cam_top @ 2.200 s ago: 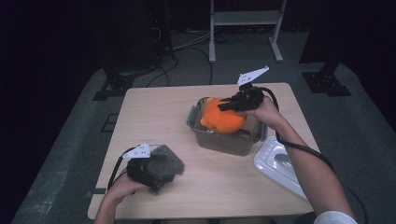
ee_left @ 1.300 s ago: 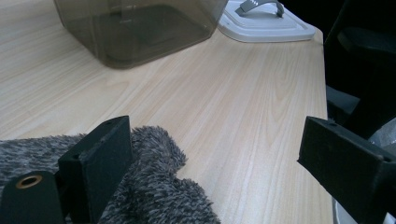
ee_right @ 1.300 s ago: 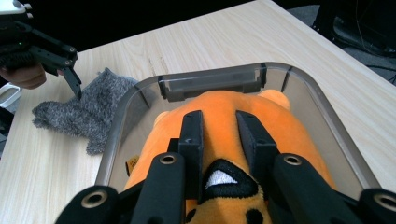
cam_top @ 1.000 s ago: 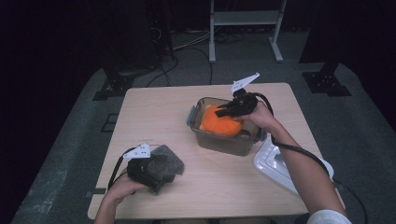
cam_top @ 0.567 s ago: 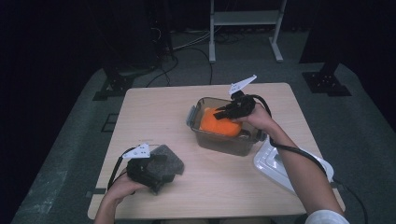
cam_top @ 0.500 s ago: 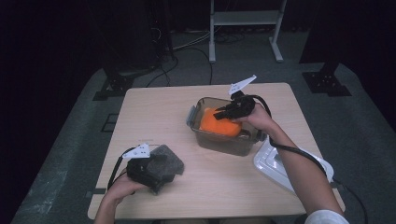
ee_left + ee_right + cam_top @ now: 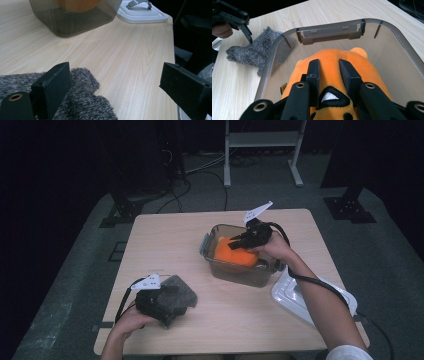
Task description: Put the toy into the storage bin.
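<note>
Orange plush toy [image 7: 337, 65] sits inside the clear tub [image 7: 215, 240] near the desk's far right edge, right gripper [image 7: 329, 67] fingers pinching it; left gripper [image 7: 112, 82] fingers spread over grey fleece cloth [image 7: 82, 100]

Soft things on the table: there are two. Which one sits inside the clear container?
The orange plush toy. It sits in the clear container, pinched by the right gripper. The grey fuzzy cloth lies on the bare table beside the left gripper.

High view: above the tabletop's [image 7: 175, 245] near edge, facing forward-down, far. Gripper views: close, low along their tongs. All share the bin [image 7: 212, 242] [image 7: 50, 22] [image 7: 329, 31].
</note>
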The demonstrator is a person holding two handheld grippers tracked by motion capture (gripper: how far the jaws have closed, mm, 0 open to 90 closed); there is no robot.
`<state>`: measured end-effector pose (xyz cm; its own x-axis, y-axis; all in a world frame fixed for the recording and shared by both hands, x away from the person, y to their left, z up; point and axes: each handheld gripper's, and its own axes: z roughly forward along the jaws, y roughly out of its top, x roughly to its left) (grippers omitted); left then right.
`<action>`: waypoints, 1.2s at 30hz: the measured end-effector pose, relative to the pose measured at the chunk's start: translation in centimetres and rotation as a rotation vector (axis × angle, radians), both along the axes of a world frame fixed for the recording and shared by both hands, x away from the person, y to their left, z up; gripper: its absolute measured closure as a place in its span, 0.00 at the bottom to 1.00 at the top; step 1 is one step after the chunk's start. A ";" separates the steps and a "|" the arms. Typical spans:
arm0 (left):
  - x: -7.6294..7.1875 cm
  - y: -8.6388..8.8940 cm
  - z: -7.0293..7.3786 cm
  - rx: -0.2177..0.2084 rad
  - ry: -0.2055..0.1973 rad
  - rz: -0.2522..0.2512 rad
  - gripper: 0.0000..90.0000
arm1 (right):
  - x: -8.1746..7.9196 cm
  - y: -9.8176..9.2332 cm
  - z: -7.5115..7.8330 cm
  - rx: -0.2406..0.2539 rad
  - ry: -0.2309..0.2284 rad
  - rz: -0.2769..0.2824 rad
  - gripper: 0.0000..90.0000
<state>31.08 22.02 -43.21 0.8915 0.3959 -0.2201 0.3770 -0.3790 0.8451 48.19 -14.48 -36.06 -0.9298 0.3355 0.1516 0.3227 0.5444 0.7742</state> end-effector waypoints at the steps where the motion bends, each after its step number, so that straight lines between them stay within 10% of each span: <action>1: 0.0 0.0 0.0 0.001 0.000 -0.001 0.10 | 0.0 0.0 0.0 0.000 -0.001 0.001 0.78; 36: 0.0 0.0 0.1 0.002 -0.002 -0.002 0.10 | -0.2 0.9 -0.4 -0.096 0.016 0.030 0.72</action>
